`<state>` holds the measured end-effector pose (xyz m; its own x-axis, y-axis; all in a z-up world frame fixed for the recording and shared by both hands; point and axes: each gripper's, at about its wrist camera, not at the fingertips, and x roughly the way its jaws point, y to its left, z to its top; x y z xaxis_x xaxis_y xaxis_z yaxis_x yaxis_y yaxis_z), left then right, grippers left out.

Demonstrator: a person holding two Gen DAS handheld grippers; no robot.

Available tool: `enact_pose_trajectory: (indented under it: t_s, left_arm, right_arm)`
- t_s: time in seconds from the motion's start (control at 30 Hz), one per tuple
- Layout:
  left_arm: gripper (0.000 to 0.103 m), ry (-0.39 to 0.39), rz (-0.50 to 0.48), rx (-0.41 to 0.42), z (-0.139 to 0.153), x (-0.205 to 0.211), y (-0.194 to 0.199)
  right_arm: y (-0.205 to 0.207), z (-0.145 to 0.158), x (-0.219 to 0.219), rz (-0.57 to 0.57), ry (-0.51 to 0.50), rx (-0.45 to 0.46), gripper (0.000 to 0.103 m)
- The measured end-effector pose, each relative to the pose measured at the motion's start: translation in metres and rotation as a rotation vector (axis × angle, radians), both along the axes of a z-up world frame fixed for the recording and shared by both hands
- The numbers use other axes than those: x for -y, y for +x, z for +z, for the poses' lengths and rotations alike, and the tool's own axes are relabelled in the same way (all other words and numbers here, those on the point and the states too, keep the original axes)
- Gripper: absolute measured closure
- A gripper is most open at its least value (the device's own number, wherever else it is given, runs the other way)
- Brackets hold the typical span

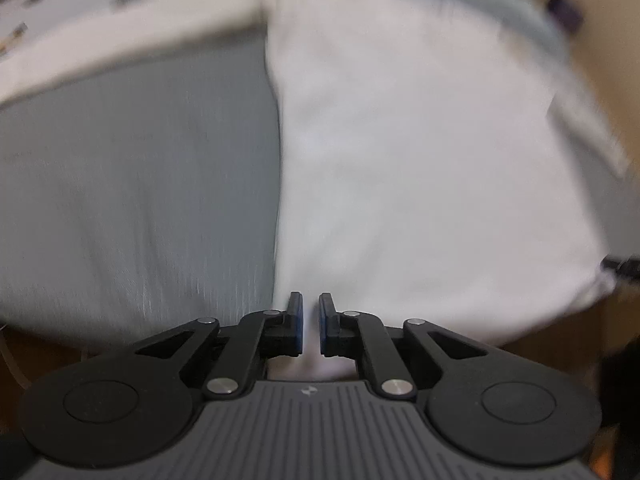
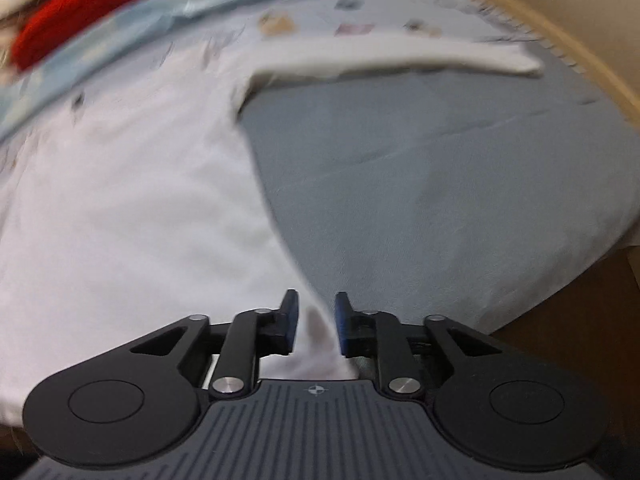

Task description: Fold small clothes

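Your garment [image 1: 420, 160] lies spread flat on the bed [image 1: 140, 200], its hem at the bed's near edge. In the left wrist view it covers the right part of the bed, and bare sheet lies to its left. One sleeve [image 2: 400, 54] stretches sideways across the bed toward the far right corner in the right wrist view. Your left tool [image 1: 311, 326] sits over the hem just inside the garment's left side edge; your right tool [image 2: 316, 326] straddles the hem corner at the other side. A bundle of cloth [image 2: 88, 4] lies beyond the garment, at the far left.
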<state>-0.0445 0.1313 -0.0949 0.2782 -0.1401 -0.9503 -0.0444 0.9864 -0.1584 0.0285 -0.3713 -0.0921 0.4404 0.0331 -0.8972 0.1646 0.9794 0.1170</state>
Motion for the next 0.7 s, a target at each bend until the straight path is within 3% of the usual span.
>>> enact_pose_trajectory:
  t_s: [0.07, 0.13, 0.17, 0.2, 0.27, 0.33, 0.4, 0.5, 0.57, 0.6, 0.67, 0.7]
  left_arm:
    - [0.095, 0.042, -0.021, -0.014, -0.004, 0.005, -0.002]
    - [0.094, 0.025, -0.024, 0.045, 0.008, 0.006, -0.004]
    - [0.088, 0.010, -0.027, 0.080, 0.013, 0.006, -0.004]
    - [0.079, 0.005, -0.026, 0.083, 0.013, 0.006, -0.004]
    - [0.079, 0.026, -0.028, 0.030, 0.001, 0.004, -0.002]
    - [0.079, 0.016, -0.018, 0.024, 0.001, 0.006, 0.000]
    - [0.077, 0.003, -0.006, 0.092, 0.016, 0.006, -0.001]
    - [0.070, 0.006, 0.011, 0.229, 0.043, 0.002, -0.004]
    - [0.070, 0.026, 0.038, 0.330, 0.063, -0.004, -0.005]
    - [0.070, 0.043, 0.065, 0.408, 0.080, -0.010, -0.008]
    - [0.068, 0.079, 0.130, 0.551, 0.119, -0.027, -0.018]
    - [0.059, 0.102, 0.181, 0.634, 0.139, -0.042, -0.027]
  right_arm:
    - [0.004, -0.021, -0.002, 0.015, -0.042, -0.118, 0.078]
    - [0.002, -0.014, 0.000, -0.025, -0.040, -0.062, 0.077]
    - [0.002, -0.009, 0.000, -0.019, -0.029, -0.023, 0.076]
    - [0.004, -0.010, -0.002, 0.000, -0.033, -0.024, 0.075]
    - [0.007, -0.026, -0.005, 0.023, -0.062, -0.125, 0.073]
    - [0.007, -0.019, -0.004, 0.006, -0.063, -0.097, 0.071]
    - [0.006, 0.002, -0.001, -0.015, -0.040, 0.001, 0.071]
    - [0.005, 0.058, 0.005, -0.001, -0.024, 0.237, 0.070]
    - [0.004, 0.097, 0.013, 0.025, -0.025, 0.399, 0.063]
    - [0.005, 0.111, 0.017, 0.034, -0.036, 0.465, 0.055]
    - [0.001, 0.137, 0.028, 0.031, -0.050, 0.574, 0.053]
    - [-0.002, 0.146, 0.034, 0.016, -0.040, 0.613, 0.053]
